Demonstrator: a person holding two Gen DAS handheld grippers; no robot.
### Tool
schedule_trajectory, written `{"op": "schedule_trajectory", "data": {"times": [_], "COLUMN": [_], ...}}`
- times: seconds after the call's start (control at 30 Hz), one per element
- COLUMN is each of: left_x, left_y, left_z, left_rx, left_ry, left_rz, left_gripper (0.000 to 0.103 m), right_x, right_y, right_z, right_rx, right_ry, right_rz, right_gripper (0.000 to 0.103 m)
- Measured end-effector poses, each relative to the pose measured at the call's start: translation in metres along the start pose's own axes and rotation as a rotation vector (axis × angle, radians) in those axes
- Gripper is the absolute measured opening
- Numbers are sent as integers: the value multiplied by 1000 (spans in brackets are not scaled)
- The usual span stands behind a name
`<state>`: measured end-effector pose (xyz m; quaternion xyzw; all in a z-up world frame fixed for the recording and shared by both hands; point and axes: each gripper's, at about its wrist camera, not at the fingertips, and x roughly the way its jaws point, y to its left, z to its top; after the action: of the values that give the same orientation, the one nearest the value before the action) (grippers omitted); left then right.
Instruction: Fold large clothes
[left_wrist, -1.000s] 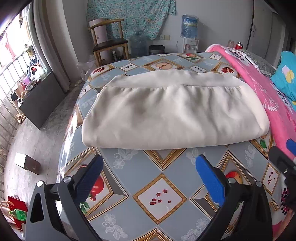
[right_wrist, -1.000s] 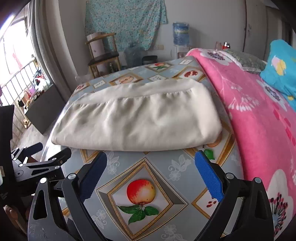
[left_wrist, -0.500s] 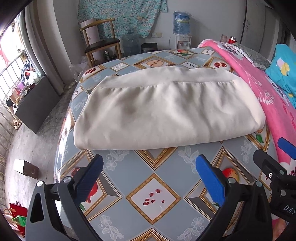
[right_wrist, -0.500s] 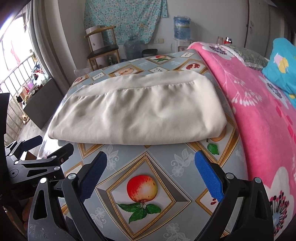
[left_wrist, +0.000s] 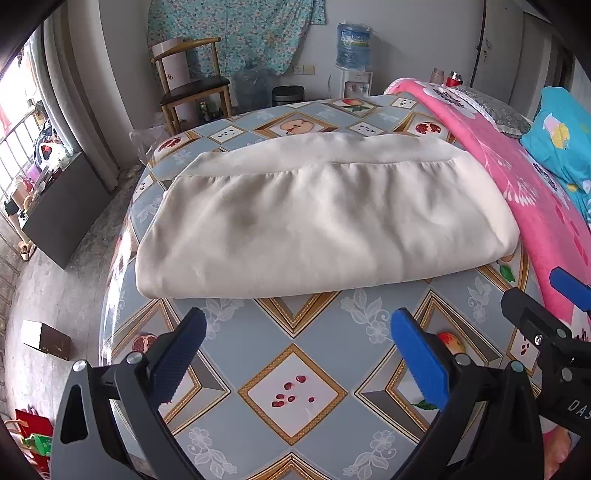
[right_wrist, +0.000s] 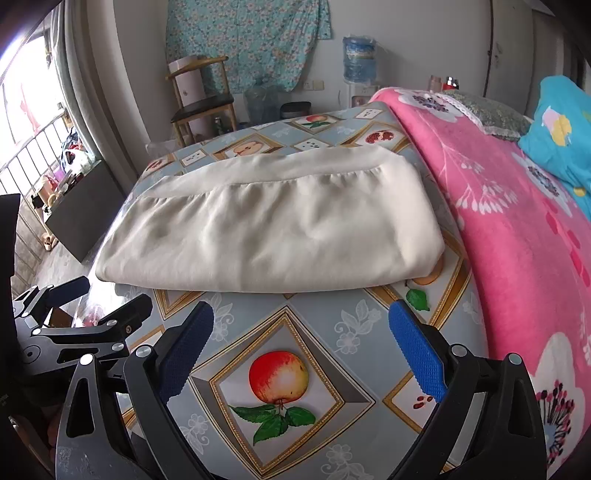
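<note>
A cream-white garment (left_wrist: 325, 218) lies folded into a wide flat bundle on the fruit-patterned table cover (left_wrist: 295, 391); it also shows in the right wrist view (right_wrist: 273, 225). My left gripper (left_wrist: 299, 358) is open and empty, held above the cover a little short of the bundle's near edge. My right gripper (right_wrist: 301, 350) is open and empty, also short of the near edge, toward its right end. The right gripper shows at the right edge of the left wrist view (left_wrist: 554, 325), and the left gripper at the left edge of the right wrist view (right_wrist: 74, 317).
A pink flowered blanket (right_wrist: 517, 236) and a blue pillow (right_wrist: 561, 129) lie along the right. A wooden chair (left_wrist: 192, 92), a water dispenser (left_wrist: 352, 59) and a dark cabinet (left_wrist: 62, 214) stand beyond the table, which drops off to the floor on the left.
Both grippers have drawn back slightly from the folded garment and risen a little; both stay open. The garment has not moved.
</note>
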<state>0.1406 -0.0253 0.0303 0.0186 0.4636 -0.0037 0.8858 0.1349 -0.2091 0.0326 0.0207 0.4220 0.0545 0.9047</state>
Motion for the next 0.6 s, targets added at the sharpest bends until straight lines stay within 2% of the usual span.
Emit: {"op": "schedule_trajectory", "data": {"times": [0.6], "left_x": [1], "left_y": [1], "left_z": [-1], "left_rx": [-10], "left_ry": [7], "left_rz": [-5], "left_gripper": [98], "right_x": [-4], "right_y": [-1], "right_z": [1], "right_rx": [4], "right_ry": [-4], "right_rz": [-6], "right_gripper": [92]}}
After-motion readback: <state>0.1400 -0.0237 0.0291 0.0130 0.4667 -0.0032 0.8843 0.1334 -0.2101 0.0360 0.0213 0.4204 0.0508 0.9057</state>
